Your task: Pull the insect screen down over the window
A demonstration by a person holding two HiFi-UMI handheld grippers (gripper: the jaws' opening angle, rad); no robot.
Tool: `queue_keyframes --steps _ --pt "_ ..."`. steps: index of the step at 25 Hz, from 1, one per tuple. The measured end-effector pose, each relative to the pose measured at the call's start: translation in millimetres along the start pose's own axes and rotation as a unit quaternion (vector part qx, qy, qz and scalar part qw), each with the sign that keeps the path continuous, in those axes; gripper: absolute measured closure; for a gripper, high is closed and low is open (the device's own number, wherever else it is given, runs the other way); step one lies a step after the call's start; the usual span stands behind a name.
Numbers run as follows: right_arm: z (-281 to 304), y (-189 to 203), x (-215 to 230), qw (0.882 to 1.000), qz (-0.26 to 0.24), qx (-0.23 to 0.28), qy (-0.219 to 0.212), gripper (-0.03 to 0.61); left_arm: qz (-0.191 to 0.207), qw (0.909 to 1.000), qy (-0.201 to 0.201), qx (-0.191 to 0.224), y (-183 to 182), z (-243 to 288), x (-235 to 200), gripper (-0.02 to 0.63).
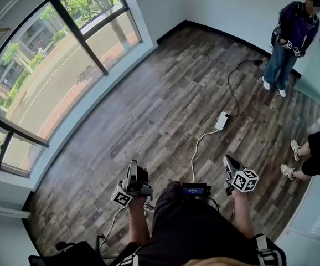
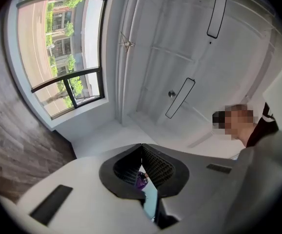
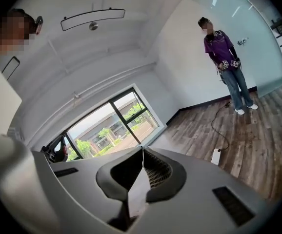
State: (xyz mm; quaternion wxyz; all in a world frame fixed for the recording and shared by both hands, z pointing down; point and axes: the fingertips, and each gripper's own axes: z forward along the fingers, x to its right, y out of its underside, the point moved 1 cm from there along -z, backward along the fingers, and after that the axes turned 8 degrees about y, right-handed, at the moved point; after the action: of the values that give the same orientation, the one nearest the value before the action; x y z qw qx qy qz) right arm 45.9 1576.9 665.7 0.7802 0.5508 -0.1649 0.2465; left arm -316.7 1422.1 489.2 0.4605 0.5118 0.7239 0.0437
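The large dark-framed window (image 1: 49, 65) fills the wall at the upper left of the head view, several steps from me. I cannot make out the insect screen on it. The same window (image 2: 58, 57) shows in the left gripper view, and the window (image 3: 111, 126) lies straight ahead in the right gripper view. My left gripper (image 1: 132, 170) is held low in front of my body, jaws shut with nothing between them; its tips (image 2: 141, 145) meet. My right gripper (image 1: 228, 162) is also shut and empty, tips (image 3: 142, 148) touching. Both are far from the window.
A white power strip (image 1: 222, 120) with cables trailing from it lies on the wood floor ahead. A person in purple (image 1: 290, 37) stands by the far wall and glass partition. Another person's legs (image 1: 309, 157) are at the right.
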Motion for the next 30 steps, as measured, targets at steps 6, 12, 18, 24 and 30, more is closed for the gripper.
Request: queue_keyframes --steps 6,12,18,24,30 --pt "67.8 -31.9 22.8 1.0 -0.003 -0.002 0.022 0.571 0.011 0.9998 0.001 -0.014 9.6 86.5 -100.9 0.607" --pt "197.4 -110.1 8.3 0.999 -0.027 -0.001 0.032 0.569 -0.039 0.9987 -0.021 0.025 -31.1 155.0 -229.4 0.606" --pt "317.2 -176.5 -63.8 0.996 -0.089 0.005 -0.01 0.569 -0.015 0.9997 -0.02 0.0 -109.4 208.7 -317.8 0.604" --pt "400.7 -184.7 -74.6 0.995 -0.088 -0.029 -0.033 0.569 0.02 0.9985 -0.043 -0.026 -137.8 261.0 -360.1 0.56" --pt "504.4 -199.0 -70.5 0.991 -0.096 -0.058 -0.067 0.569 0.012 0.9966 -0.075 -0.033 -139.3 285.7 -408.9 0.548"
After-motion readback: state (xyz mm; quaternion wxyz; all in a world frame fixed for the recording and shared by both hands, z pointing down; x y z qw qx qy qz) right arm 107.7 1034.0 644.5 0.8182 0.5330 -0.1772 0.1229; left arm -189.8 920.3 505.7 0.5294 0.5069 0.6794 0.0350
